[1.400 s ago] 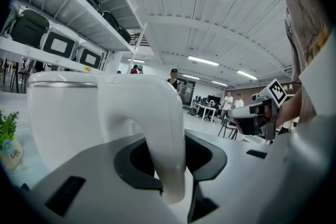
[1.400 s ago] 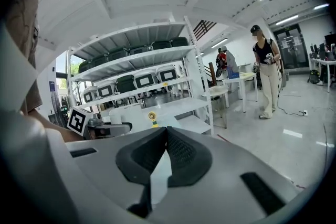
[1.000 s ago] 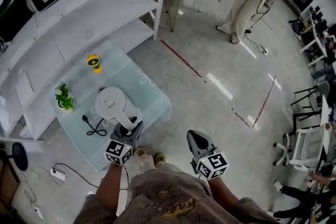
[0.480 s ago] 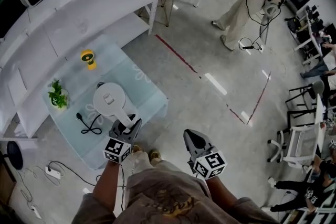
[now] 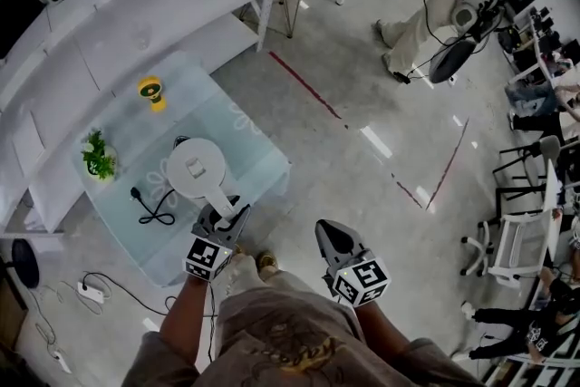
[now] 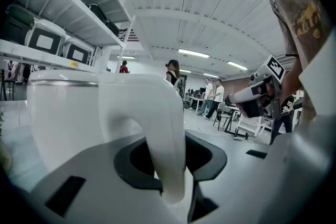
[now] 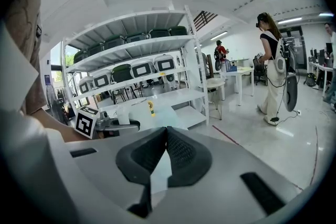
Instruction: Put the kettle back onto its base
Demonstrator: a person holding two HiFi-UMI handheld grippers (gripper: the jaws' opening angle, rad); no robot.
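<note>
The left tool (image 5: 227, 213) clamps the kettle (image 5: 194, 169) handle near the worktop's (image 5: 246, 139) near edge; seating unconfirmed. The right tool (image 5: 328, 237) is closed and empty.

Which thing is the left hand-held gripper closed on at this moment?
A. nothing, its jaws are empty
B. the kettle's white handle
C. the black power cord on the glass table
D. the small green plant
B: in the left gripper view the white handle of the kettle sits clamped between the jaws of the left hand-held gripper, and the head view shows that gripper at the kettle's side.
</note>
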